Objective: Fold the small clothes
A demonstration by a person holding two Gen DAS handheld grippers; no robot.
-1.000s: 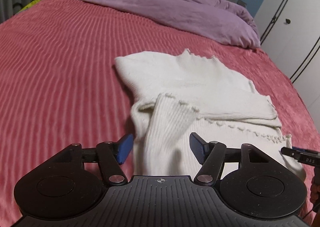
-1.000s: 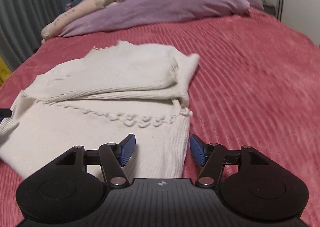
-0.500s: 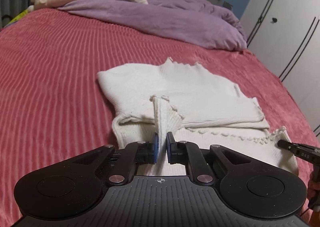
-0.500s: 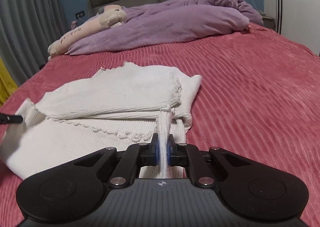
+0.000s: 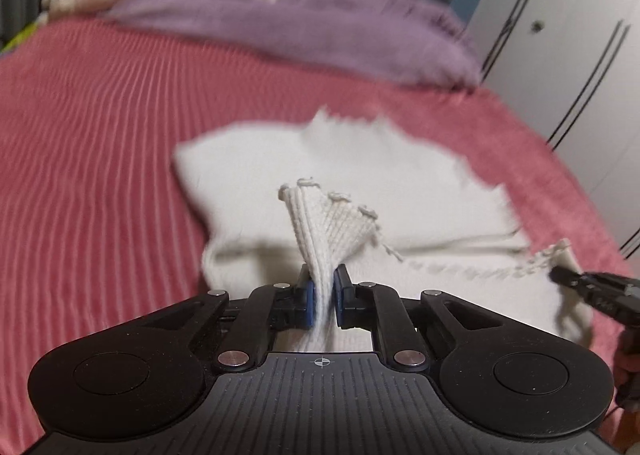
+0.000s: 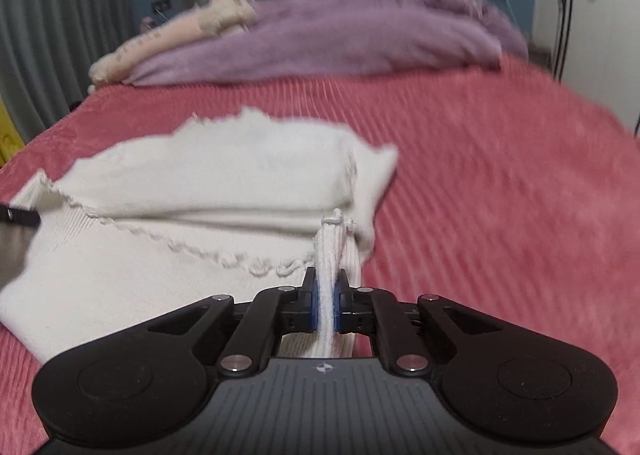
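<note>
A small white ribbed knit garment (image 5: 360, 171) lies partly folded on the red bedspread (image 5: 88, 159). My left gripper (image 5: 323, 295) is shut on the near left corner of its scalloped hem, and the pinched cloth stands up between the blue pads. My right gripper (image 6: 325, 301) is shut on the near right corner of the same garment (image 6: 224, 175), also bunched upward. The scalloped hem runs between the two grips. The right gripper's tip also shows at the right edge of the left wrist view (image 5: 560, 277). Both views are motion-blurred.
A purple duvet (image 6: 340, 47) and a long pink plush pillow (image 6: 172, 35) lie at the head of the bed. White wardrobe doors (image 5: 560, 27) stand to the right. Grey curtains (image 6: 48, 23) hang on the left. The ribbed red bedspread (image 6: 500, 183) spreads around the garment.
Both grippers went from open to shut on the garment's near corners. They have since lifted the pinched corners and moved forward, dragging the near hem toward the folded part.
</note>
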